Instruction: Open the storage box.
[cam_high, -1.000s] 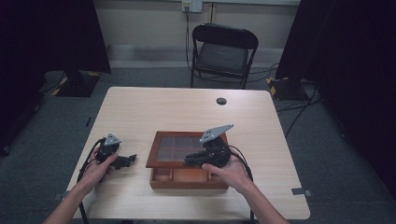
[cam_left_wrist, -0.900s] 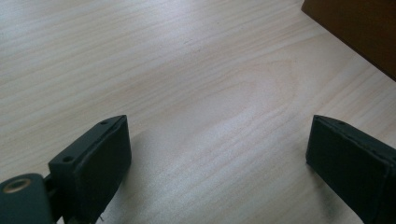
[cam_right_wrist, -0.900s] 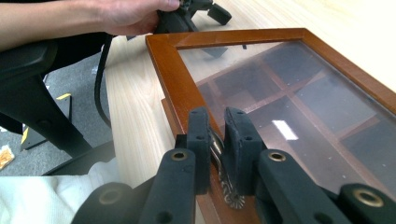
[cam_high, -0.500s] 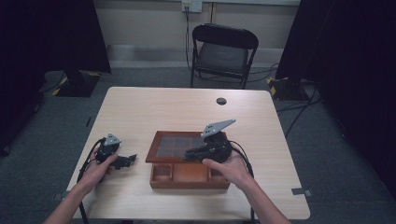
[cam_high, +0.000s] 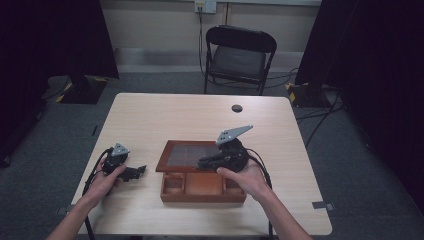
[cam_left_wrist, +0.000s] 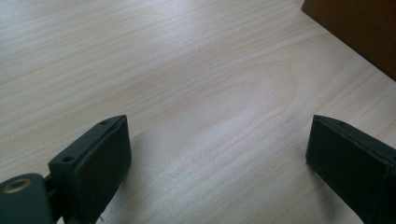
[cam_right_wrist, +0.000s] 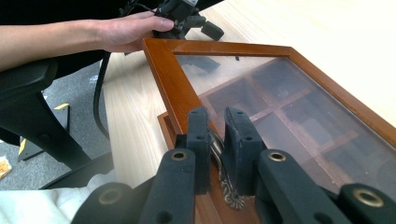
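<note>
- Left hand-held gripper (cam_high: 140, 171) rests low on the pale wooden counter (cam_high: 165, 115), held by the person's left hand (cam_high: 106, 179); in the left gripper view its jaws stand wide apart with bare wood between them.
- Wooden box (cam_high: 200, 186) sits near the counter's front edge, just right of that gripper, with open compartments along its near side.
- Glass-paned lid (cam_high: 182, 156) of the box is lifted at its front edge and tilted; dark compartments show through the pane in the right gripper view.
- Right hand-held gripper (cam_high: 202, 162), in the right hand (cam_high: 247, 180), is clamped on a small ornate metal clasp (cam_right_wrist: 224, 184) at the lid's front frame.
</note>
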